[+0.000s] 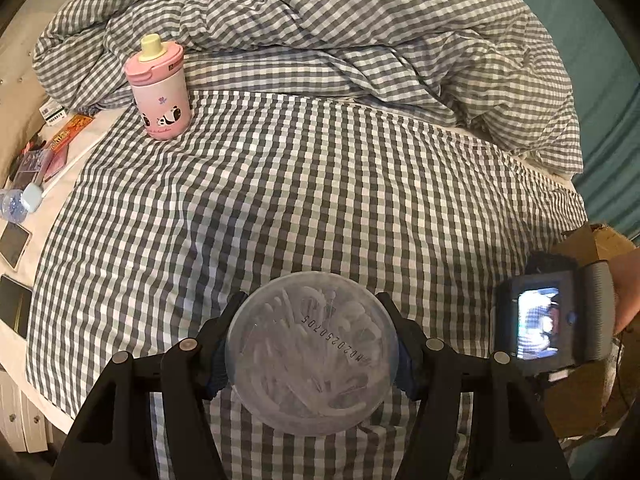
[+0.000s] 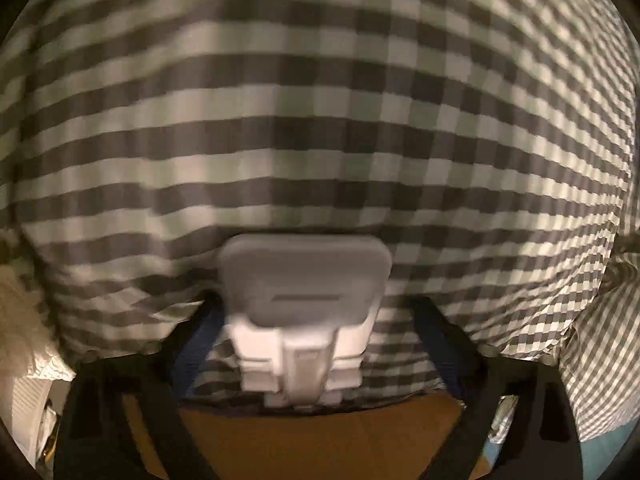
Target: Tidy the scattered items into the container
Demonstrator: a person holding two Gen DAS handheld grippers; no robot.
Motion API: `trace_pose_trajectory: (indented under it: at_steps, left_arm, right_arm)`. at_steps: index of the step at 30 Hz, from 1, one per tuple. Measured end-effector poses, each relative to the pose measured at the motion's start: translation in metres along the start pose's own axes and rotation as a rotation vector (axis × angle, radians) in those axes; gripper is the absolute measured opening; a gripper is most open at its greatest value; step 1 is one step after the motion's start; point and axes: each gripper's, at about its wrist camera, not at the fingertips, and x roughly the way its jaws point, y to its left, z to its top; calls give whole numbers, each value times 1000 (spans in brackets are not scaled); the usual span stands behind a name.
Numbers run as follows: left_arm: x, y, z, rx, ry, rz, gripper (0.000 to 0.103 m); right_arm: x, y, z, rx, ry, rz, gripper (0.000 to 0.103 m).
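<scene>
My left gripper (image 1: 312,350) is shut on a round clear plastic tub of white cotton swabs (image 1: 312,354), held above the checked bed sheet (image 1: 320,184). A pink panda bottle with a yellow cap (image 1: 158,90) stands far left on the bed. The right gripper's back with its small screen (image 1: 540,326) shows at the right edge. In the blurred right wrist view, a white and grey box with a latch (image 2: 304,304) sits between the fingers of my right gripper (image 2: 316,316); the right finger stands off from it. A brown cardboard box (image 2: 320,436) lies below.
A bunched checked duvet (image 1: 340,28) fills the far side of the bed. At the left edge lie packets (image 1: 64,136), a plastic bottle (image 1: 16,204) and phones (image 1: 14,244). A cardboard box (image 1: 592,248) stands by the bed's right side.
</scene>
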Motion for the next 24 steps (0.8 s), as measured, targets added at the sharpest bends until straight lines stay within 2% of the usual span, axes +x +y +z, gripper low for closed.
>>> trace_pose_trajectory:
  at_steps: [3, 7, 9, 11, 12, 18, 22, 24]
  left_arm:
    - [5, 3, -1, -11, 9, -4, 64]
    - [8, 9, -5, -27, 24, -6, 64]
    - [9, 11, -6, -38, 27, -5, 64]
    - [8, 11, -7, -42, 26, -3, 64]
    - [6, 11, -7, -41, 24, -8, 64]
    - [-4, 6, -9, -28, 7, -20, 64]
    - [-10, 8, -10, -36, -1, -20, 64]
    - [-12, 9, -11, -39, -6, -19, 64]
  right_arm:
    - [12, -13, 4, 38, 56, 55, 103]
    - [10, -14, -4, 38, 33, 26, 102]
    - [2, -10, -12, 19, -9, 25, 83]
    - [-5, -8, -21, 18, -43, 35, 69]
    - [-7, -10, -25, 27, -55, 32, 65]
    - [-17, -22, -50, 132, -94, -27, 65]
    - [-33, -31, -62, 270, -140, 11, 65]
    - [-39, -38, -68, 384, -140, 42, 65]
